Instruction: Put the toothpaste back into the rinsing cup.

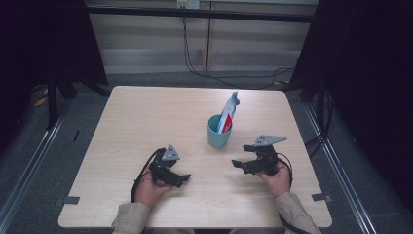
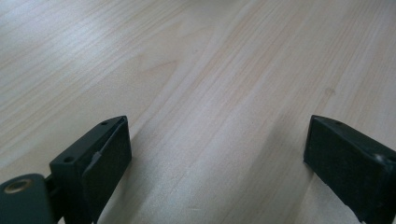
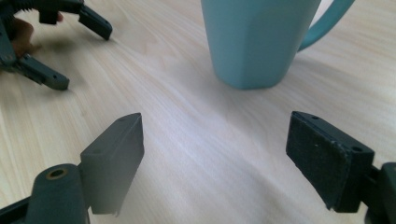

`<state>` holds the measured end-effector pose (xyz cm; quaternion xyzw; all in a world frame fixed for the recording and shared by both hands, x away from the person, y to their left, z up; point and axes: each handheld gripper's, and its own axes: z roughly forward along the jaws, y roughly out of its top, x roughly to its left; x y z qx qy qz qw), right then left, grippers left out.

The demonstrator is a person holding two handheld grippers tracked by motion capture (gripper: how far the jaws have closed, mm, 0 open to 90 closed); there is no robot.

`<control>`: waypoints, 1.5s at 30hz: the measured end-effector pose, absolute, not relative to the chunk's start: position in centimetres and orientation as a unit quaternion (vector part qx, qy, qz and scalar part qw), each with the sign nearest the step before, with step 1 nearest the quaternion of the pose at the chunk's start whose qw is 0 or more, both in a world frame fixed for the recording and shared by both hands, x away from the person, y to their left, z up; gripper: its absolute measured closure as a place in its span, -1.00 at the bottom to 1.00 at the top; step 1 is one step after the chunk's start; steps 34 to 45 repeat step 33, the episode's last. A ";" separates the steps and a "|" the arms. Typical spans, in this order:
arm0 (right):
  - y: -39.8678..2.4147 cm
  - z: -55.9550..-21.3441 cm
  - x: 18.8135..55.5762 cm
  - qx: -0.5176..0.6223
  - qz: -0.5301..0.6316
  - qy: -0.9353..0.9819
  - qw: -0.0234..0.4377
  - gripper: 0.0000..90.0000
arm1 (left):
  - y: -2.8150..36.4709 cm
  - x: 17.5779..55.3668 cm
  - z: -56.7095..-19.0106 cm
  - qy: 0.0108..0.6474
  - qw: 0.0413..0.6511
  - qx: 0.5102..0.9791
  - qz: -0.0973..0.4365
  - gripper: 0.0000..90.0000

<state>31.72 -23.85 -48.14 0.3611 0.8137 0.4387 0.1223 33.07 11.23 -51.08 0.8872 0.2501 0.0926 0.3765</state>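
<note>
A teal mug (image 1: 218,134) stands right of the table's middle, and a white, blue and red tube (image 1: 229,109) leans out of it. My right gripper (image 1: 242,156) rests on the table just right of the mug, open and holding nothing. In the right gripper view its jaws (image 3: 215,154) stand wide apart with the mug (image 3: 257,42) close ahead, handle to the right. My left gripper (image 1: 182,180) lies left of the mug near the front, open too. Its own view has the left gripper (image 2: 217,154) spread over bare wood.
The light wooden table (image 1: 146,117) has bare room on its left half and far side. The left gripper (image 3: 84,56) appears at the upper left of the right gripper view. Black cables (image 1: 214,75) trail on the floor beyond the table.
</note>
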 end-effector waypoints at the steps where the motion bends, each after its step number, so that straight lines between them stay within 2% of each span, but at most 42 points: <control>1: -23.8 -48.3 31.6 0.361 0.439 0.814 0.121 -0.58 | 11.2 33.1 -51.1 0.250 0.376 0.887 0.092 -0.84; 24: -23.2 -51.1 30.4 0.336 0.373 0.855 0.133 -0.61 | 11.2 33.1 -51.1 0.250 0.377 0.887 0.093 -0.84; 45: -23.2 -51.2 30.3 0.336 0.373 0.855 0.131 -0.68 | 11.2 33.1 -51.1 0.250 0.376 0.887 0.093 -0.84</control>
